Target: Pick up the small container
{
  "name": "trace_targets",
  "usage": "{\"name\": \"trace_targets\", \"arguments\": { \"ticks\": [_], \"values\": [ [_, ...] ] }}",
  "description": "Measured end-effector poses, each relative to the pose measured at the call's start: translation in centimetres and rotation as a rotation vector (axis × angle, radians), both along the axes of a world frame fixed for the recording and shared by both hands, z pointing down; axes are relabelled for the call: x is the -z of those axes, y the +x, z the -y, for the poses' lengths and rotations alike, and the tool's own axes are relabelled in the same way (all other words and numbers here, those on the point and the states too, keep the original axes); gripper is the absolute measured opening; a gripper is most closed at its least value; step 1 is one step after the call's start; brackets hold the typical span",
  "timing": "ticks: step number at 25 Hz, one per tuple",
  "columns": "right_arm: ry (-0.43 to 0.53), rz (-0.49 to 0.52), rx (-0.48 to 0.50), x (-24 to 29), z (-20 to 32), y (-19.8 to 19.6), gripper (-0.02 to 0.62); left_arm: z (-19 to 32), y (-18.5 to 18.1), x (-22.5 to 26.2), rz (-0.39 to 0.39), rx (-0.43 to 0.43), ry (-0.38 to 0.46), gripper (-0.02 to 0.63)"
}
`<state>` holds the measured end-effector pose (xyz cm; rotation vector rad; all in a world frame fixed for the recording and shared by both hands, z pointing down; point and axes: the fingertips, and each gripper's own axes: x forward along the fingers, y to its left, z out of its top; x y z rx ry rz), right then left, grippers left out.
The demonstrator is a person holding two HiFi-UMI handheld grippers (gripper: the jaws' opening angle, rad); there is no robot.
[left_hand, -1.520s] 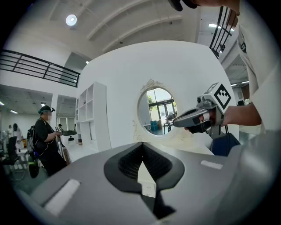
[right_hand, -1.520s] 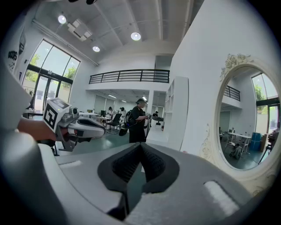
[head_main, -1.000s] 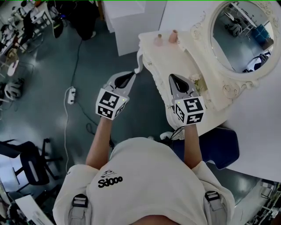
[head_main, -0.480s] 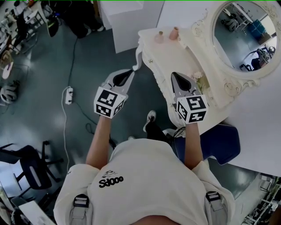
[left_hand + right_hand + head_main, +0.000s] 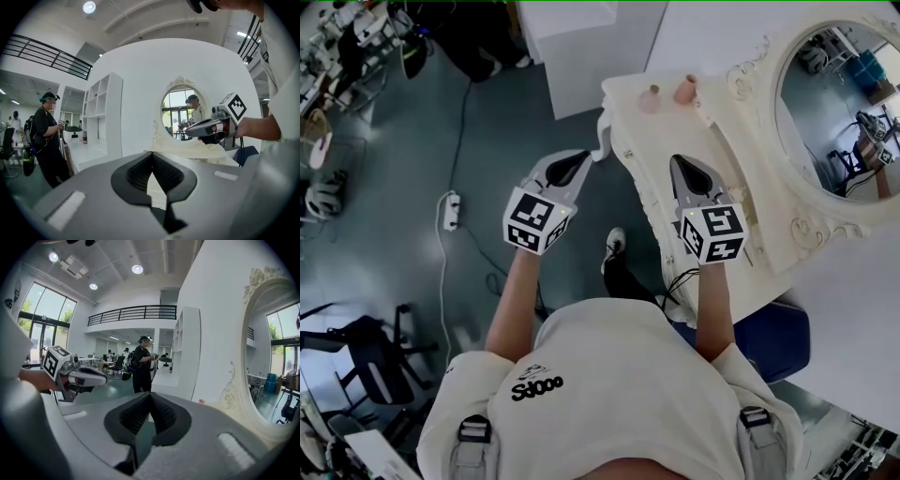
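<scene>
Both your tongs are closed, tips together, with nothing between them. Your left gripper (image 5: 582, 157) hangs over the floor, just beside the corner of the dressing table (image 5: 661, 141). Your right gripper (image 5: 679, 161) is above the tabletop. The small container (image 5: 650, 98) stands at the table's far end, beside a pink pot (image 5: 685, 90), apart from both grippers.

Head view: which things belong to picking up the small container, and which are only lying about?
Job: small pink containers, dressing table, left gripper, right gripper, both shut, empty.
Lying about: mirror, power strip, blue stool, office chair.
</scene>
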<state>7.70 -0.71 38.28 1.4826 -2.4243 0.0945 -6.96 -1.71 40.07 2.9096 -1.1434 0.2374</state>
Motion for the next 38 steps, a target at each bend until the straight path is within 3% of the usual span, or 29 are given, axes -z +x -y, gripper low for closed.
{"name": "trace_targets", "arguments": {
  "ticks": [10, 15, 22, 38],
  "values": [
    [-0.052, 0.037, 0.049, -0.8, 13.9, 3.0, 0.003, 13.0, 3.9, 0.0, 0.022, 0.026, -0.059, 0.018],
    [-0.070, 0.074, 0.063, -1.0, 18.4, 4.9, 0.002, 18.2, 5.7, 0.7, -0.023, 0.037, -0.083, 0.018],
    [-0.124, 0.198, -0.033, -3.2, 23.2, 6.6, 0.002, 23.1, 5.6, 0.0, -0.009, 0.021, -0.102, 0.018],
    [-0.289, 0.100, -0.124, -12.0, 30.1, 5.9, 0.018, 31.3, 5.3, -7.7, 0.030, -0.130, -0.285, 0.018]
  ]
}}
